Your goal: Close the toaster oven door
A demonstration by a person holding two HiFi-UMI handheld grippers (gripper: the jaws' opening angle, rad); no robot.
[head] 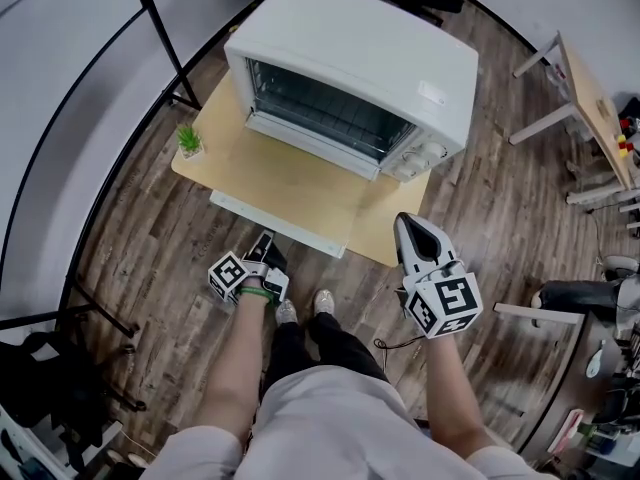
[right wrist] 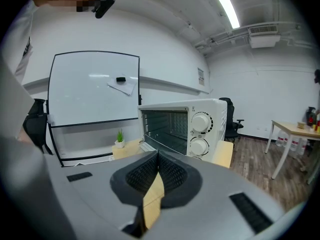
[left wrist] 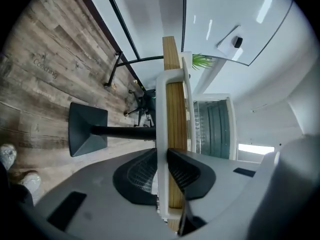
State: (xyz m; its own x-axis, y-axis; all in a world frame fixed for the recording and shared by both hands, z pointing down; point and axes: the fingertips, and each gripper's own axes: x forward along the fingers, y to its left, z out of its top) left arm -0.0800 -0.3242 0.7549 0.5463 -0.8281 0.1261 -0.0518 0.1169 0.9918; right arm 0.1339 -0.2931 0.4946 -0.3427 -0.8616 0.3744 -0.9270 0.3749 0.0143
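Toaster oven door point(head: 280, 225) lies folded down flat past the tabletop's point(head: 225, 153) near edge, its white front rim clenched in the left tongs point(left wrist: 161, 159). Right tongs point(right wrist: 156, 156) hover alongside, pressed together and empty. Behind stands the oven point(head: 370, 58), beside a small plant point(head: 189, 140).

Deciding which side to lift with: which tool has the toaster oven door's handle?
The left tool: its jaws are clamped on the white door handle. The right tool is shut on nothing, away from the door.
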